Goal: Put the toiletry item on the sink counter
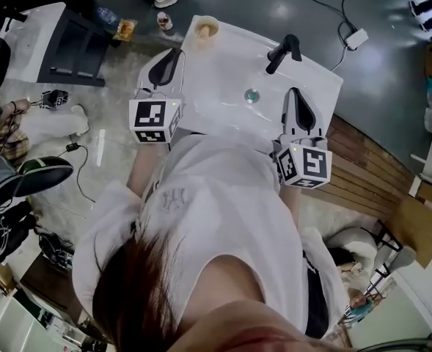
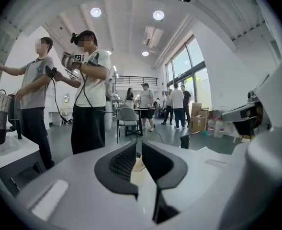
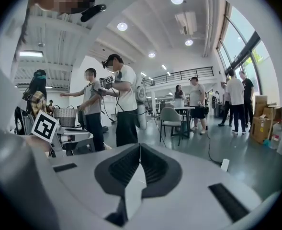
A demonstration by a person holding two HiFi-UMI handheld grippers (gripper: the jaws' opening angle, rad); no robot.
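A round tan toiletry item [image 1: 204, 28] stands on the far left corner of the white sink counter [image 1: 223, 68]. My left gripper [image 1: 174, 54] hovers over the counter's left edge, short of the item, its jaws a narrow slit apart with nothing between them. In the left gripper view the left gripper [image 2: 138, 145] shows a pale tan patch [image 2: 137, 166] through that slit. My right gripper [image 1: 295, 94] lies over the counter's right side near the basin, empty. In the right gripper view the right gripper [image 3: 140, 145] has its jaw tips touching.
A black faucet [image 1: 283, 52] rises at the back of the basin, and the drain [image 1: 252, 95] sits between the grippers. A cable with a white adapter [image 1: 356, 38] lies on the floor behind. Wooden slats [image 1: 362, 167] run to the right. People [image 2: 89, 90] stand beyond.
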